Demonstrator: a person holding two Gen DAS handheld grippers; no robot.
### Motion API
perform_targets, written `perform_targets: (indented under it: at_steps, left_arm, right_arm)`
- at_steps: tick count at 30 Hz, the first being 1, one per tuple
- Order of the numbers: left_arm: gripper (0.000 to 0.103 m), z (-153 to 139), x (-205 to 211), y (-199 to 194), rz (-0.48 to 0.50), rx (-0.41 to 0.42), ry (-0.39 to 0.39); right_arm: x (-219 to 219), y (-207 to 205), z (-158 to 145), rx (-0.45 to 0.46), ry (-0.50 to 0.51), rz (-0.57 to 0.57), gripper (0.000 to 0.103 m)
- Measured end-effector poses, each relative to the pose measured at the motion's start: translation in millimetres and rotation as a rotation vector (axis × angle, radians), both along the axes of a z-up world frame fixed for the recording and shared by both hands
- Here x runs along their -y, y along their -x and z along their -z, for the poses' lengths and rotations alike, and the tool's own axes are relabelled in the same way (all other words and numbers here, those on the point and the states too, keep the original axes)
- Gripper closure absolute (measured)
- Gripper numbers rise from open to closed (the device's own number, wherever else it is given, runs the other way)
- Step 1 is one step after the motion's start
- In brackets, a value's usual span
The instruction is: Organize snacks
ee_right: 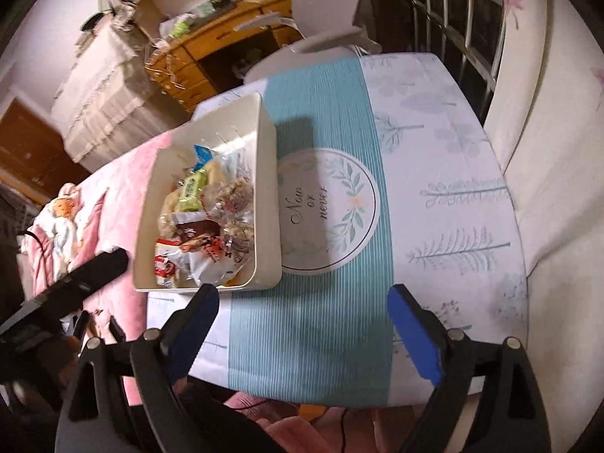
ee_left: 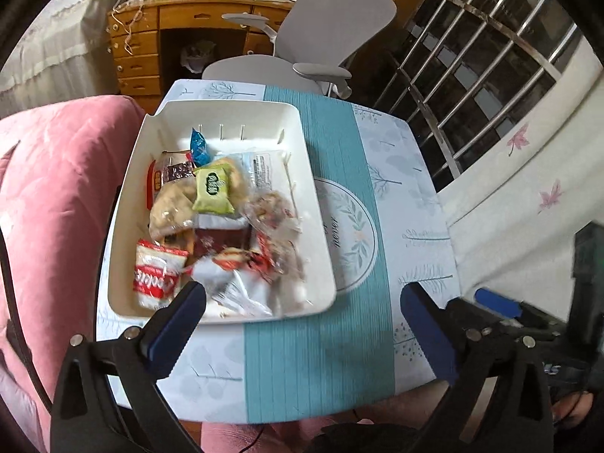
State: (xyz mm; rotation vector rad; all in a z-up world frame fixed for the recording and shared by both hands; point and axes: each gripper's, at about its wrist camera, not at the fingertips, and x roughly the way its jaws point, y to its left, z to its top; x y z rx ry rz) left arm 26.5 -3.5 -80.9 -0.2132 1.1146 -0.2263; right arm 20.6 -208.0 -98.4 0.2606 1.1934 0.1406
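The left gripper [ee_left: 302, 309] hangs over the near edge of the table [ee_left: 411, 196], its blue-padded fingers [ee_left: 177, 324] spread wide with nothing between them; the left-hand finger overlaps the near wall of the bin in the left wrist view, but whether it touches cannot be told; the right gripper [ee_right: 304, 317] likewise hangs over the near edge, fingers [ee_right: 415, 336] spread wide and empty, above the teal striped band of the tablecloth [ee_right: 313, 321]; the snacks [ee_left: 211, 219] lie heaped inside a white plastic bin [ee_left: 317, 234] that stands on the left side of the table, its near wall just inside the near edge and its right wall beside the round printed emblem [ee_right: 328, 207] at the table centre; within the bin, a red-and-white cookie pack [ee_left: 158, 275] sits in the near left corner, clear crinkled wrappers [ee_left: 245, 294] lie along the near wall, a green packet [ee_left: 213, 188] rests on top of the heap near the middle, and a blue wrapper [ee_left: 199, 145] stands toward the far wall; a pink quilt [ee_left: 56, 188] lies off the left edge of the table; a grey office chair [ee_left: 321, 37] stands beyond the far edge; a wooden desk [ee_left: 151, 37] with drawers stands farther back; a barred window [ee_left: 490, 56] lies off the far right corner.
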Motion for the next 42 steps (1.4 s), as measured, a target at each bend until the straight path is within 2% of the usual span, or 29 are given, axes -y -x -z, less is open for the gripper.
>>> perform_targets:
  at_steps: [12,15,18,24,26,33,42]
  left_arm:
    - [0.001,-68,50,41,-0.044,0.123,-0.135]
    - [0.001,-71,54,53,-0.065,0.119,-0.179]
    - [0.001,-71,56,63,-0.085,0.123,-0.213]
    - [0.001,-74,63,81,-0.135,0.163,-0.292]
    - [0.001,-72,62,82,-0.148,0.159,-0.296]
    - [0.001,-71,66,86,-0.153,0.172,-0.308]
    - [0.001,-68,74,88,-0.141,0.166,-0.312]
  right_arm:
    - [19,33,-69,0.134,0.056,-0.103,0.005]
    - [18,48,-70,0.144,0.059,-0.075,0.004]
    - [13,61,-69,0.145,0.088,-0.11,0.003]
    - [18,81,-83,0.23,0.132,-0.088,0.003]
    - [23,84,-83,0.24,0.132,-0.072,0.002]
    - [40,83,-73,0.189,0.107,-0.016,0.002]
    - [45,81,-60,0.134,0.094,-0.014,0.002]
